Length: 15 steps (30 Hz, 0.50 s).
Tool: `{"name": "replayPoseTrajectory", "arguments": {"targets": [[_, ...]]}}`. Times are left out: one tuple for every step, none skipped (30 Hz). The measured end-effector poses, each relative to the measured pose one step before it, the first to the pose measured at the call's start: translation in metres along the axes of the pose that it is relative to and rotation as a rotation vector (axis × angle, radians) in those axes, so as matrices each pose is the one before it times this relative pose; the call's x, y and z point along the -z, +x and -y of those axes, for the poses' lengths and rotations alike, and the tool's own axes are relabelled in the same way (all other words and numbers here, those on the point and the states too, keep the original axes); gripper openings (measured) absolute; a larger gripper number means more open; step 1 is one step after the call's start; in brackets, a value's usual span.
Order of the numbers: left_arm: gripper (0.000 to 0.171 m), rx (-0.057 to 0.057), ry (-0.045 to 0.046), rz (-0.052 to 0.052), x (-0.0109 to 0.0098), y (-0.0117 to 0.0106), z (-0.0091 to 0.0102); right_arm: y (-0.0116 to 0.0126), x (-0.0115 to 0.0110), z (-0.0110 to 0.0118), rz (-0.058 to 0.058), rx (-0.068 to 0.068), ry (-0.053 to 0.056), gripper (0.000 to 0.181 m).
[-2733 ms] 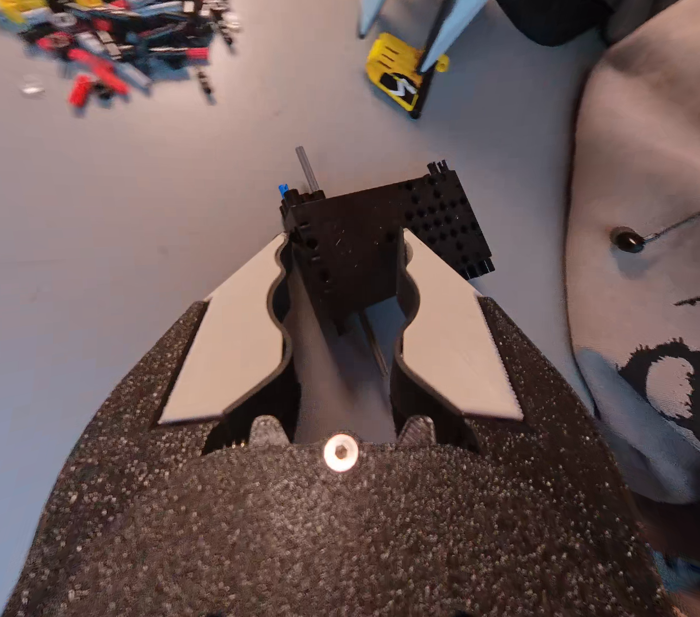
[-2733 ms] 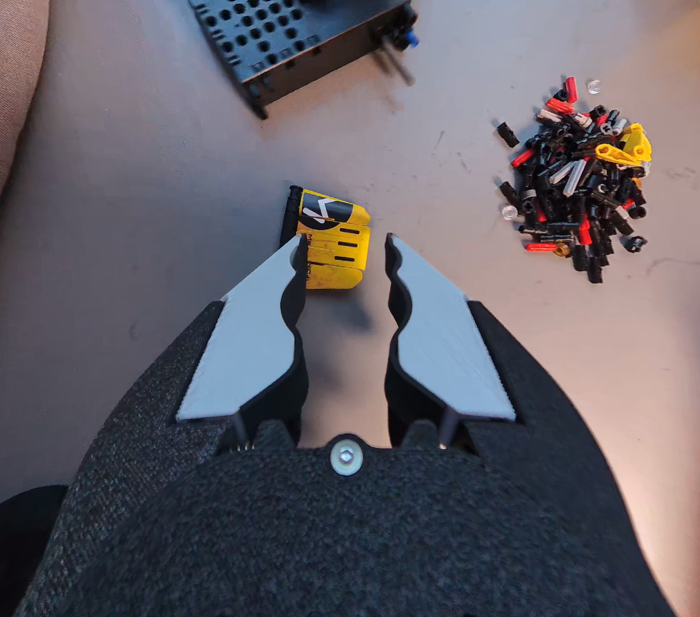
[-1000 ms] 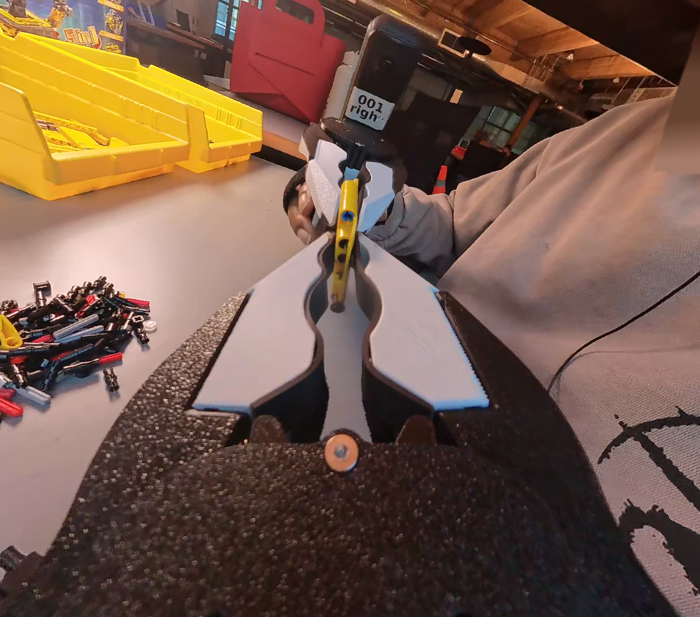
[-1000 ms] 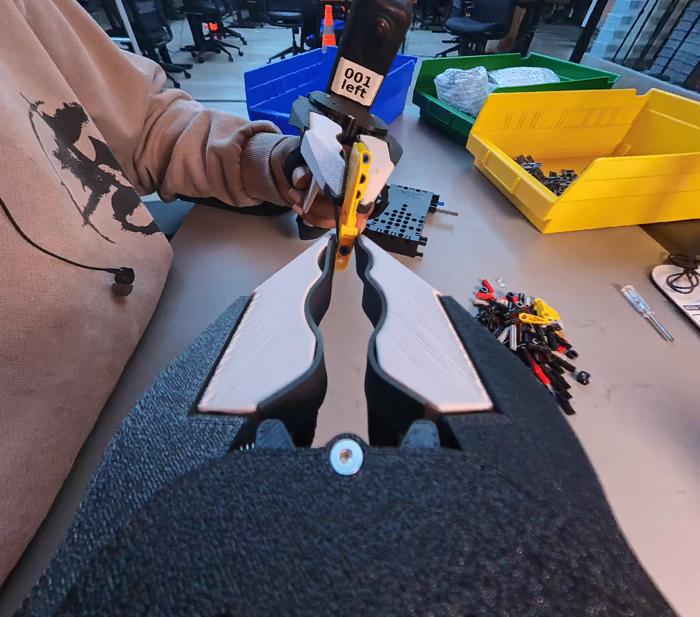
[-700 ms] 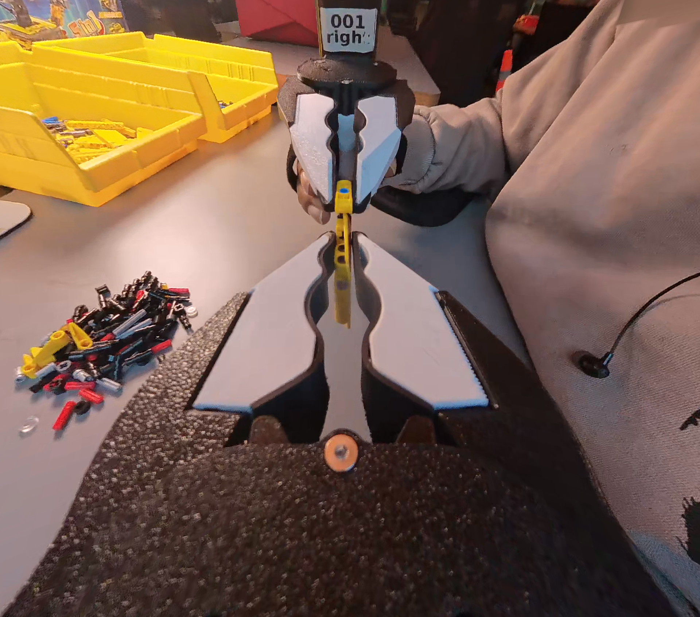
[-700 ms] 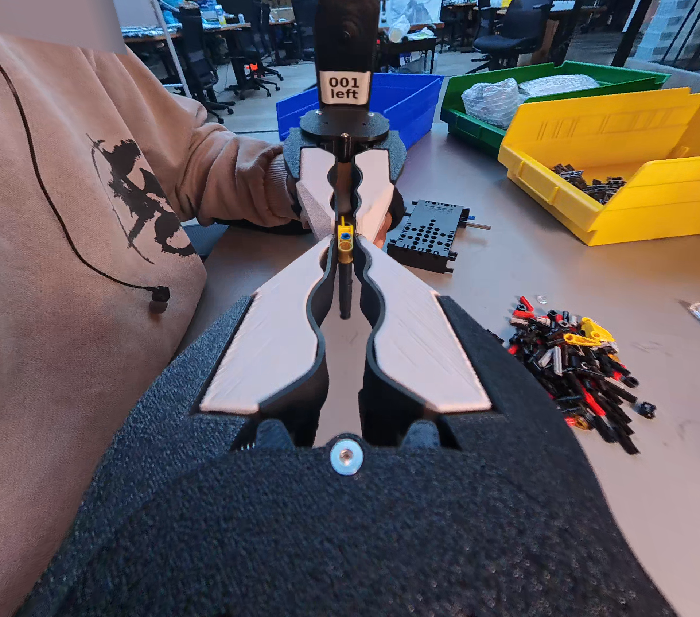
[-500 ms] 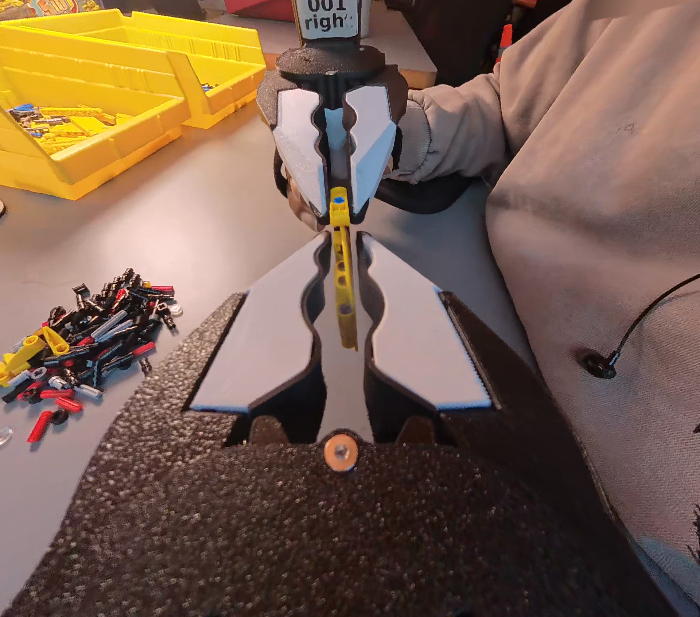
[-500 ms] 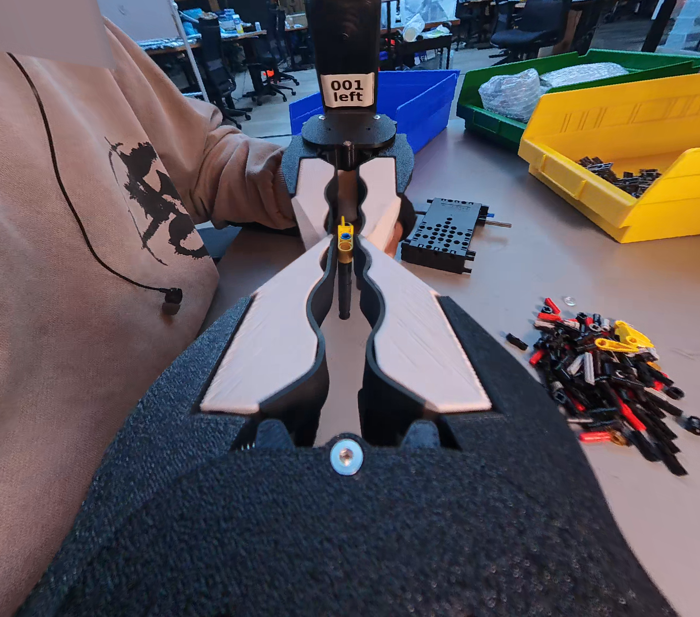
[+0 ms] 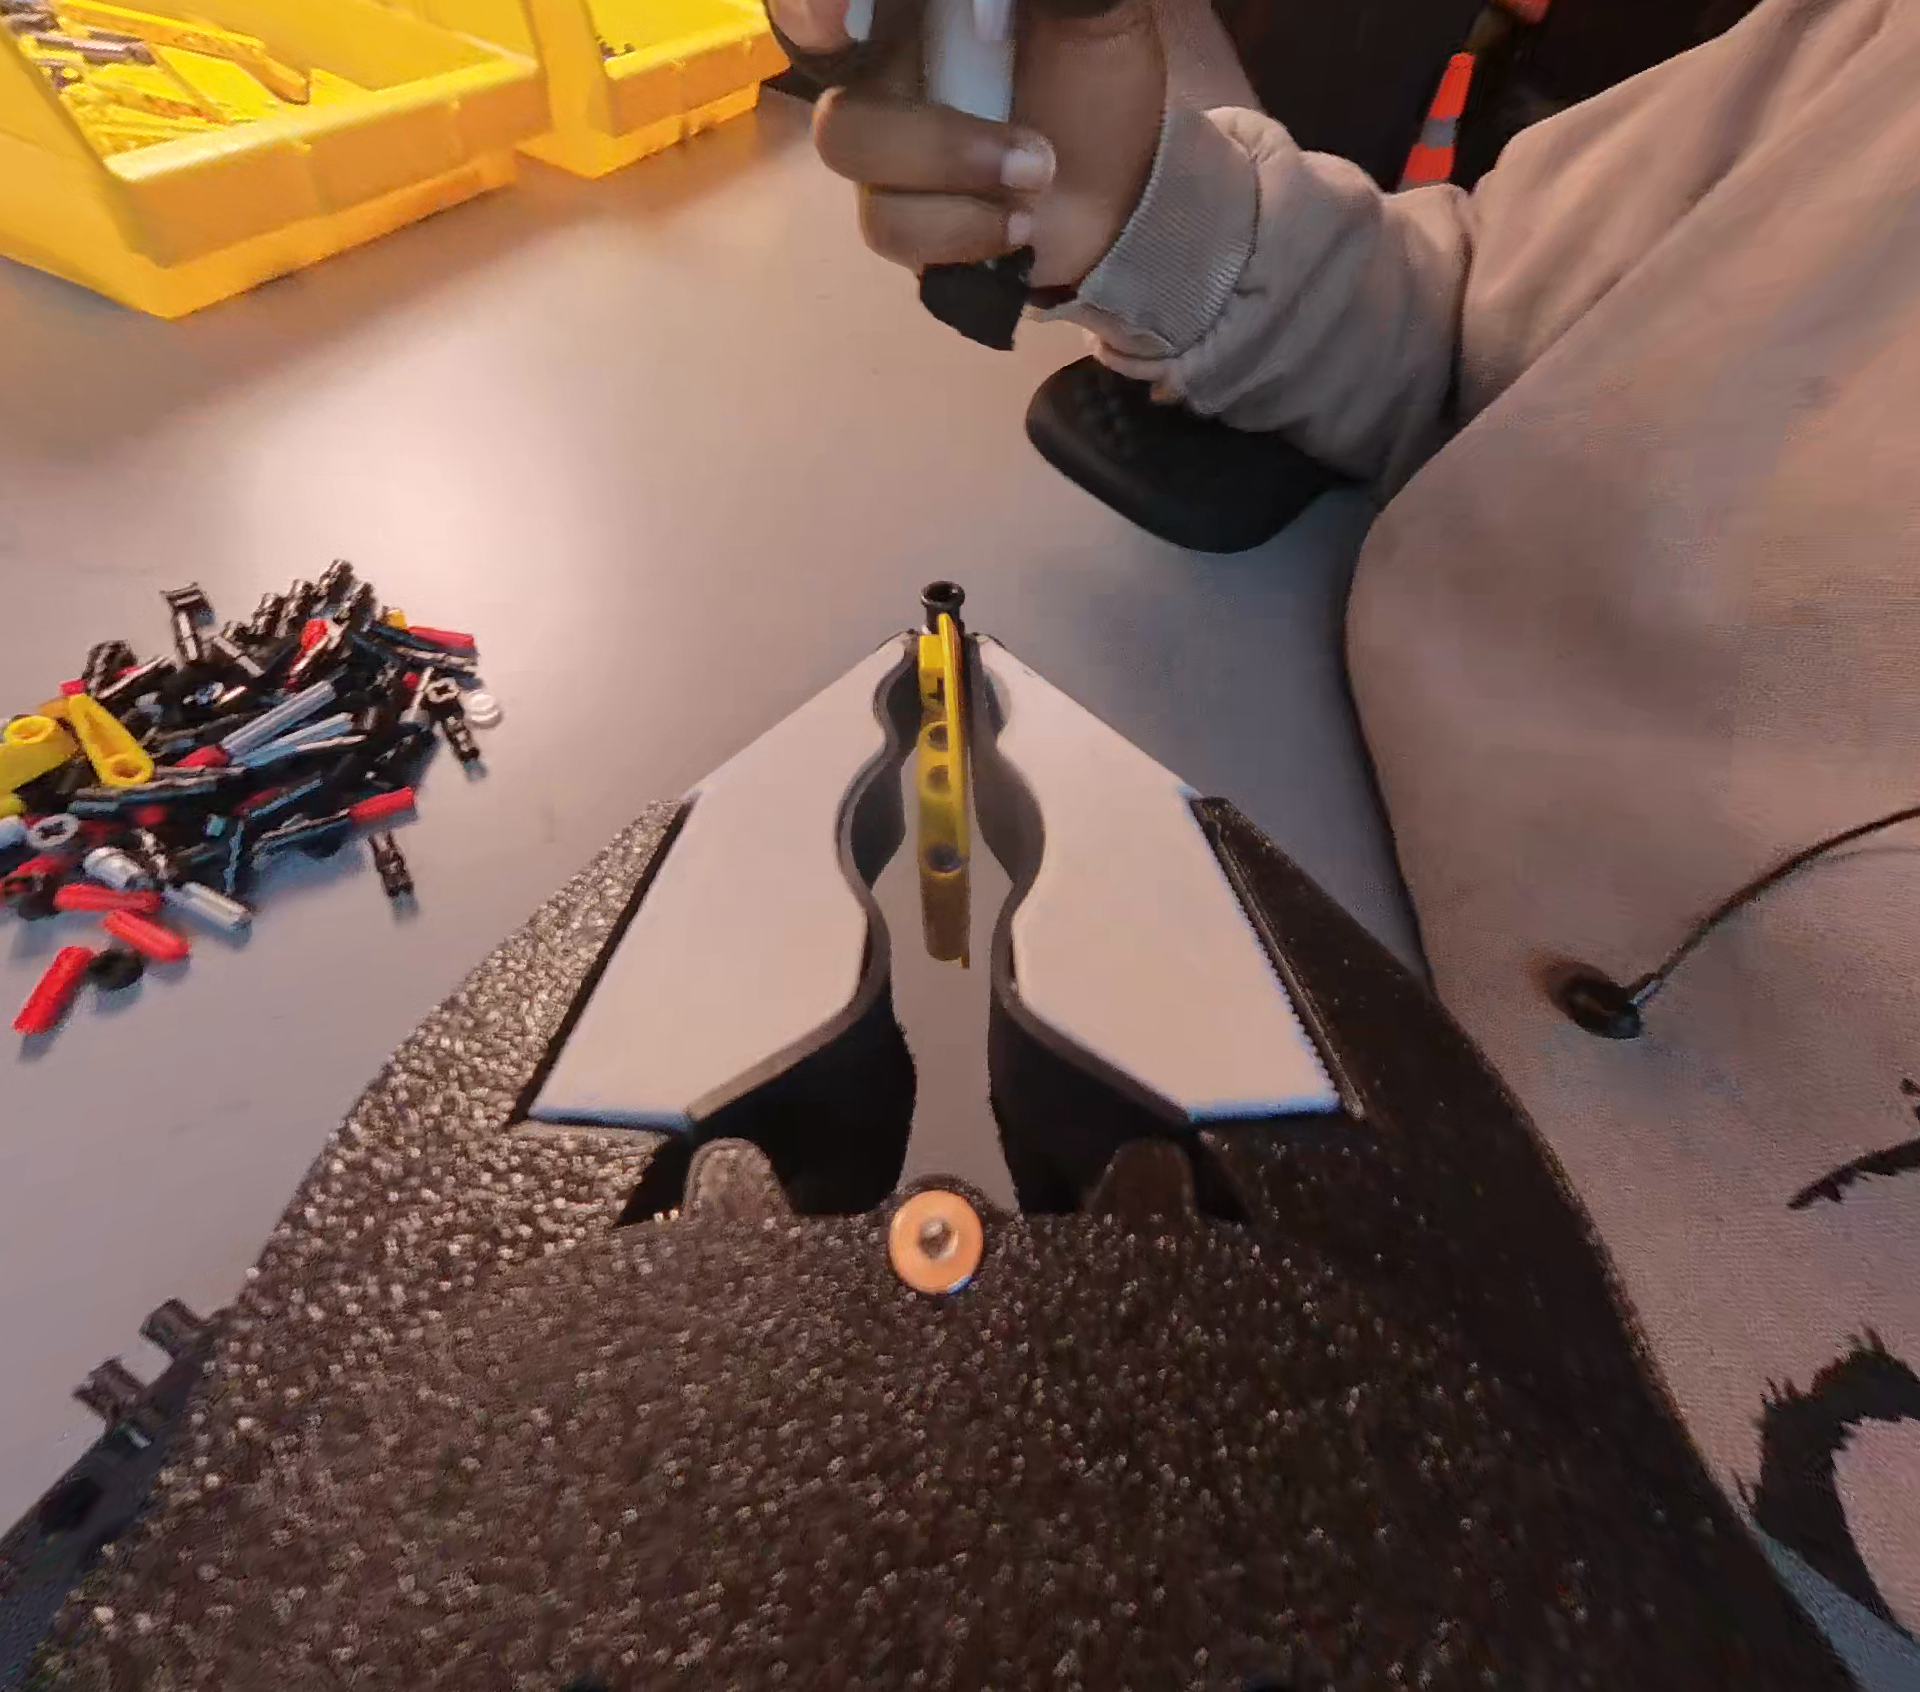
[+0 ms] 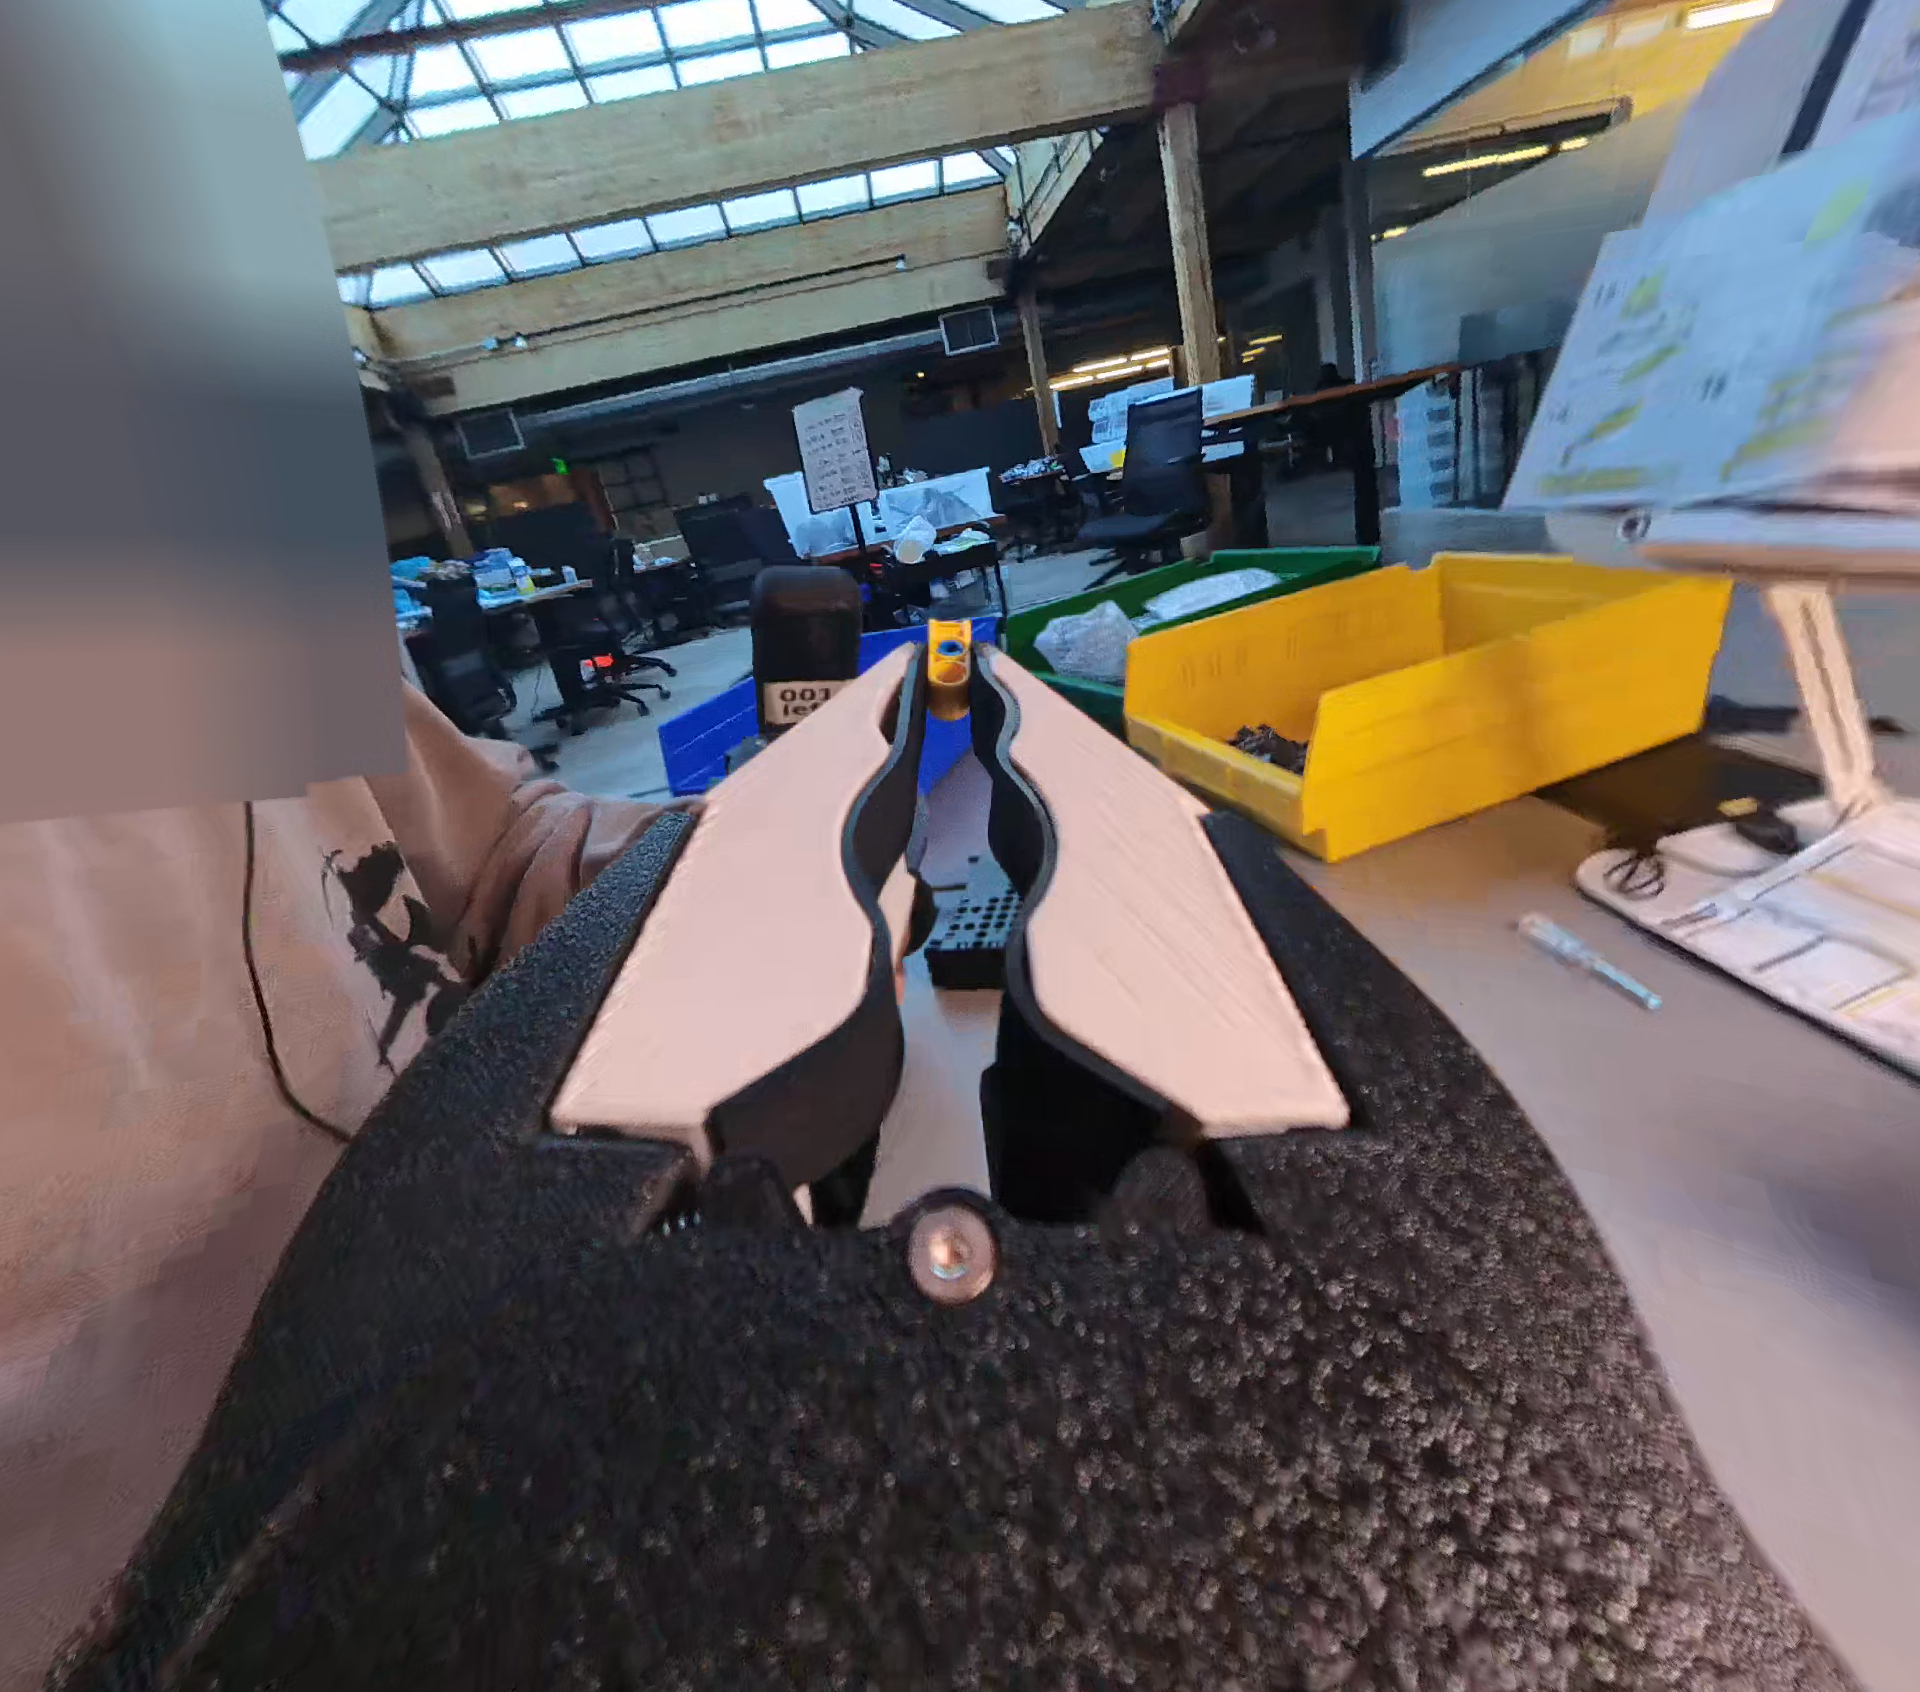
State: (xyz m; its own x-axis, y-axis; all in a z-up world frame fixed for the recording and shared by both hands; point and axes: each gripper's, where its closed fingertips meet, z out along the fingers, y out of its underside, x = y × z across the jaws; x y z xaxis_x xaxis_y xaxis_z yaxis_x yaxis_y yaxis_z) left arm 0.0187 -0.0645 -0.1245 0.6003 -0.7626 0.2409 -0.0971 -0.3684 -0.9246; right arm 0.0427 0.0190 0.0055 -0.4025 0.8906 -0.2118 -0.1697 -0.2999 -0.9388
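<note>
The left claw (image 9: 943, 655) is squeezed shut on a flat yellow piece (image 9: 943, 811), held above the desk (image 9: 623, 447), while the right claw (image 10: 948, 666) pinches a small yellow block (image 10: 948, 663) up high.

Bare desk (image 9: 644, 437) lies open ahead of the left claw (image 9: 943, 655); the loose parts pile (image 9: 208, 769) crowds its left, yellow bins (image 9: 312, 115) wall the far edge, a sleeve (image 9: 1278, 312) blocks the right.
</note>
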Motion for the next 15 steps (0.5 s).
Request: {"name": "replayPoseTrajectory", "arguments": {"targets": [[0.006, 0.0214, -0.02140, 0.0181, -0.00207, -0.00463, -0.00489, 0.00359, 0.00053, -0.01015, 0.0220, -0.0684, -0.0029, 0.005], [0.006, 0.0352, -0.02532, 0.0031, -0.00312, -0.00215, -0.00681, 0.00350, -0.00055, -0.00725, 0.0145, -0.0393, -0.0085, 0.005], [0.006, 0.0372, -0.04029, 0.0024, -0.00355, -0.00152, -0.00962, 0.00357, -0.00066, -0.00425, -0.0036, 0.0065, -0.0075, 0.005], [0.006, 0.0165, -0.03795, 0.0101, -0.00290, -0.00158, -0.00895, 0.00053, -0.00120, -0.00377, 0.0051, 0.0230, -0.0167, 0.006], [0.006, 0.0061, -0.02397, 0.0178, -0.00115, -0.00166, -0.00525, -0.00087, -0.00148, -0.00302, 0.0046, 0.0247, -0.0156, 0.006], [0.006, -0.0003, -0.01518, 0.0125, 0.00022, -0.00088, -0.00236, -0.00122, -0.00172, -0.00376, 0.0002, 0.0286, -0.0172, 0.006], [0.006, 0.0095, -0.02047, 0.0132, -0.00003, -0.00256, -0.00341, -0.00161, -0.00216, -0.00475, 0.0006, 0.0185, -0.0197, 0.006], [0.010, 0.0237, -0.02955, 0.0141, -0.00105, -0.00434, -0.00503, -0.00154, -0.00227, -0.00361, 0.0035, -0.0043, -0.0078, 0.005], [0.019, 0.0226, -0.01794, 0.0082, -0.00121, -0.00367, -0.00319, -0.00244, -0.00228, -0.00165, 0.0142, -0.0282, 0.0095, 0.006], [0.028, 0.0128, -0.00692, -0.0027, -0.00046, -0.00114, -0.00078, -0.00273, -0.00245, -0.00085, 0.0219, -0.0477, 0.0178, 0.006], [0.031, -0.0038, 0.02302, 0.0176, 0.00148, -0.00269, 0.00386, -0.00227, -0.00290, -0.00168, 0.0221, -0.0527, 0.0138, 0.006], [0.034, -0.0201, 0.04848, 0.0225, 0.00366, -0.00211, 0.00846, -0.00085, -0.00369, -0.00466, 0.0137, -0.0425, -0.0050, 0.006], [0.036, -0.0273, 0.05473, 0.0055, 0.00465, 0.00122, 0.01021, 0.00060, -0.00460, -0.00909, 0.0026, -0.0255, -0.0369, 0.005], [0.035, -0.0204, 0.05115, -0.0086, 0.00462, 0.00315, 0.01017, 0.00096, -0.00506, -0.01164, -0.0051, 0.0064, -0.0594, 0.005], [0.034, -0.0087, 0.04966, -0.0311, 0.00410, 0.00591, 0.00965, 0.00060, -0.00505, -0.01188, -0.0132, 0.0402, -0.0668, 0.006]]}}
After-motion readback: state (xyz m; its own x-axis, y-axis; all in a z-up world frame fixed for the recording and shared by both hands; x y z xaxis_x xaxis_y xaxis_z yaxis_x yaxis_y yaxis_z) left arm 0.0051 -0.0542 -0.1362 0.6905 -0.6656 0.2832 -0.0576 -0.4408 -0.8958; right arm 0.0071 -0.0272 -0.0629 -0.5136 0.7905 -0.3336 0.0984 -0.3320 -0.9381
